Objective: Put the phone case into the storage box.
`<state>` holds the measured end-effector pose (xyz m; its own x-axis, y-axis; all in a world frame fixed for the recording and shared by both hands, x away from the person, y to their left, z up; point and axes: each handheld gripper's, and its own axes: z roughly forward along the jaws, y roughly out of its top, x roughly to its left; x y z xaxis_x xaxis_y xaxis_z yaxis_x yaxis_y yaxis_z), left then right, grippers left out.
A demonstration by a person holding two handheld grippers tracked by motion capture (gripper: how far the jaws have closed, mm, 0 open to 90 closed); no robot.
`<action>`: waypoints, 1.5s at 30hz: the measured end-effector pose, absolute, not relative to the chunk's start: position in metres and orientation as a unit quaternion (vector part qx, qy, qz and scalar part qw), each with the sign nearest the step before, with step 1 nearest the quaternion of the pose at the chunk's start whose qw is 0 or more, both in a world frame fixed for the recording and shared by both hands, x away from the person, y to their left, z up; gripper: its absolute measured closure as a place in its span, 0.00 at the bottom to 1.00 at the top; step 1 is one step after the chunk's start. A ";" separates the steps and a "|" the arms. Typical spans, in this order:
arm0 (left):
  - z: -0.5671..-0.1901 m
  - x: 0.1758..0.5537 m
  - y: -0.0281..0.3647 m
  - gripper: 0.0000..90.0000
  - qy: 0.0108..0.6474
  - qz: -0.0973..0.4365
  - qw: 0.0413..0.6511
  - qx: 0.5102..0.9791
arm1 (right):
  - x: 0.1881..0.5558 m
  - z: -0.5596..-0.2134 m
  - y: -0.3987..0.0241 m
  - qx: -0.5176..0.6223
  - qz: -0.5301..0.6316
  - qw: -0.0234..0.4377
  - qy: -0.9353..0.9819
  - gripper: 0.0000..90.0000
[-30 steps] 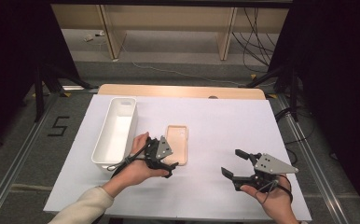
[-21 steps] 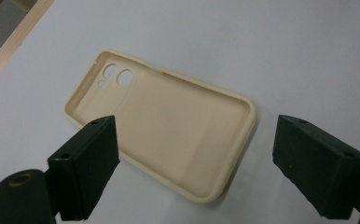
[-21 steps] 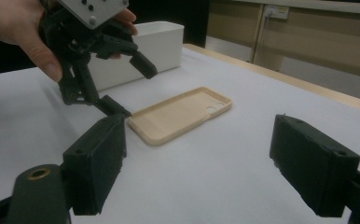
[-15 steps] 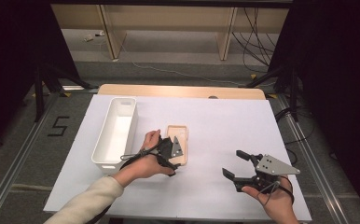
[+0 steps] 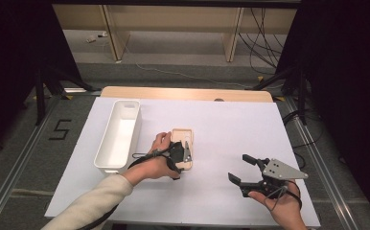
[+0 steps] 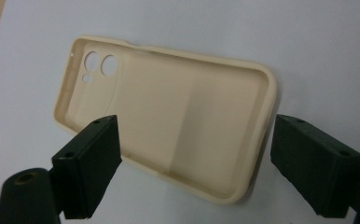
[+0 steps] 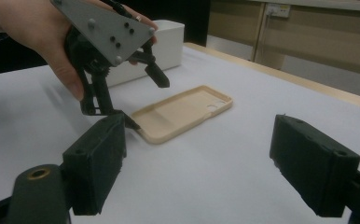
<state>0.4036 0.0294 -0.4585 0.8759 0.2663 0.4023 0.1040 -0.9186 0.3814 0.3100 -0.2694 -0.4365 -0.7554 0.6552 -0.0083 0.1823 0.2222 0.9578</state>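
While poised over the near end of the phone case (image 5: 182, 148), left gripper (image 6: 194, 172) open, jaws straddling the case's short end without pad contact; one jaw low beside the case edge in the right gripper view, the other raised above the case. Jaw gap close to full width, with clear space between each pad and the case rim in the left gripper view.

Phone case: beige, lying flat and open side up on the white table cover (image 5: 231, 124), camera cut-outs at the far end. Positioned near the table's middle, just right of the white bin (image 5: 118, 136), apart from it.

White bin: long, rectangular, upright, set lengthwise on the left part of the cover.

Right gripper (image 5: 243, 168) released, nothing between the jaws, held above the near right part of the cover, well apart from the case. Jaws pointed toward the case and the left gripper, as seen in the right gripper view.
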 end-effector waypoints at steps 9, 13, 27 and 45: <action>-0.463 0.405 0.025 0.18 0.086 0.225 0.159 0.957 | 0.309 -0.436 -0.269 0.285 0.554 0.204 0.755 0.22; -0.465 0.406 0.024 0.18 0.082 0.225 0.155 0.958 | 0.310 -0.437 -0.269 0.275 0.555 0.208 0.757 0.22; -0.466 0.411 0.023 0.21 0.083 0.207 0.145 0.964 | 0.310 -0.438 -0.268 0.281 0.556 0.199 0.756 0.22; -0.463 0.411 0.019 0.43 0.052 0.171 0.134 0.975 | 0.310 -0.439 -0.267 0.276 0.556 0.195 0.760 0.23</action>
